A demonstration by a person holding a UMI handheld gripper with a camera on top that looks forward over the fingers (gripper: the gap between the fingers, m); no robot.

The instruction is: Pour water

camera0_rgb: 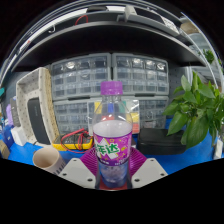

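- Bottle (112, 135) stood upright between the fingers, purple cap up.
- Gripper (112, 172) appeared clamped on its lower body.
- Paper cup (47, 159) sat low, left of the fingers.

A leafy green plant (196, 108) stands beside grey drawer cabinets (110, 80), apparently on a blue table (185, 158).
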